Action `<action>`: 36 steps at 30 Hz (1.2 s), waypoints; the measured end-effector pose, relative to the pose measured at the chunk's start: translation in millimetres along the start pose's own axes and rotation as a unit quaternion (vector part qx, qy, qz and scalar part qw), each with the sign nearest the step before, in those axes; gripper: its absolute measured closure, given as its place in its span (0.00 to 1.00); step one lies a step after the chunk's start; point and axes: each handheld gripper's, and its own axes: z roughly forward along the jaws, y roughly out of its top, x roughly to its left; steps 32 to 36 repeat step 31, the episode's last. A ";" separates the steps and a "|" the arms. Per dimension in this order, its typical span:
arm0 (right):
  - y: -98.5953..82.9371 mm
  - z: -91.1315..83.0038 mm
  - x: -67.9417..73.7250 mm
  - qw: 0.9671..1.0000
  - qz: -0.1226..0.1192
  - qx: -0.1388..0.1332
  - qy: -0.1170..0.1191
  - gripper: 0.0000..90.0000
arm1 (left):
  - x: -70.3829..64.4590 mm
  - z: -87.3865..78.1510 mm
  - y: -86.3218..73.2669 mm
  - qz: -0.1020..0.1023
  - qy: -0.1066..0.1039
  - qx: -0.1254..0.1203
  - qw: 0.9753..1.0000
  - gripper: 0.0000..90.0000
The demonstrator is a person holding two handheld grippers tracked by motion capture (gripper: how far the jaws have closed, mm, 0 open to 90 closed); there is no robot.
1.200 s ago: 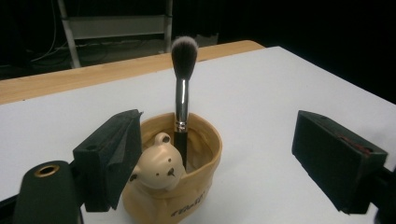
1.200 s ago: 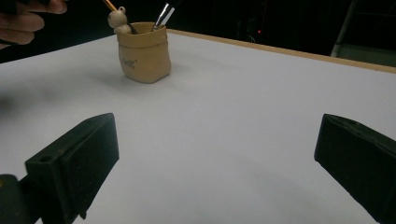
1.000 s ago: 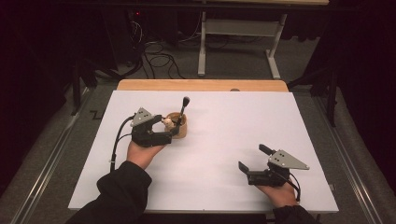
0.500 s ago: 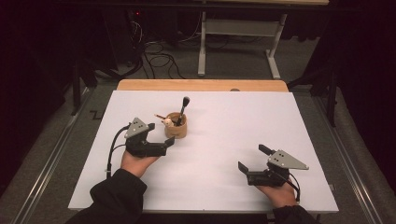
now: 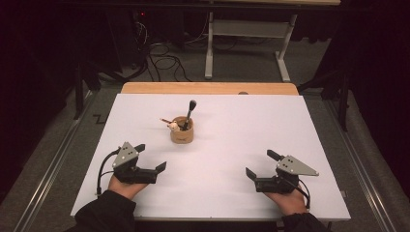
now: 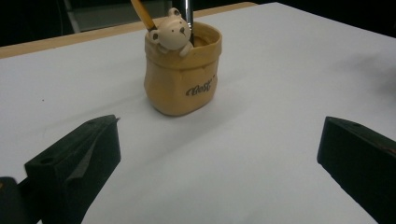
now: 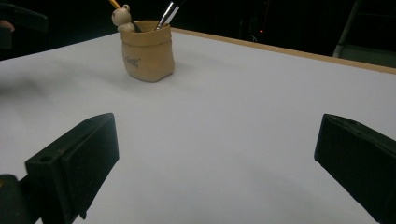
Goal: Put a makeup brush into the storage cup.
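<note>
Both grippers rest low on the white table [image 5: 290, 121], one in each hand near the person's edge, and neither holds anything. Left gripper [image 5: 151, 158] has its jaws spread wide, pointing forward and slightly inward; right gripper [image 5: 258, 164] is likewise spread, aimed up the table and toward the middle. Empty, parted jaws set well apart from each other read as a resting stance with nothing in hand.

Ahead of the left gripper, somewhat toward the right gripper's side, stands the tan sack-shaped pen holder [image 5: 182, 131], upright and apart from both sets of jaws. It is much nearer the left gripper than the right one. Seen along the left gripper's jaws, the pen holder [image 6: 181, 74] sits between them but farther up the table, with a bear-topped pencil [image 6: 170, 31] leaning at its rim. A dark-tipped brush [image 5: 189, 112] stands in it too. From the right gripper's camera the pen holder [image 7: 147, 50] appears far off, beyond the left jaw.
</note>
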 end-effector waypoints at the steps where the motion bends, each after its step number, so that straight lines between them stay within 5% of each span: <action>1: 0.1 0.0 0.0 1.000 0.000 0.000 0.000 0.00 | 0.0 -2.5 -3.6 0.000 0.001 0.002 1.000 0.00; 9: 2.3 0.4 2.4 1.000 0.000 -0.006 0.005 0.00 | 2.1 -16.2 -7.8 0.002 0.011 -0.008 1.000 0.00; 17: 2.8 2.5 -1.1 1.000 0.008 -0.004 -0.003 0.00 | -0.3 -12.9 -7.2 0.014 -0.003 -0.010 1.000 0.00; 36: 2.0 -1.1 -2.5 1.000 0.010 -0.008 -0.009 0.00 | 2.4 -14.0 -3.6 0.014 0.009 -0.011 1.000 0.00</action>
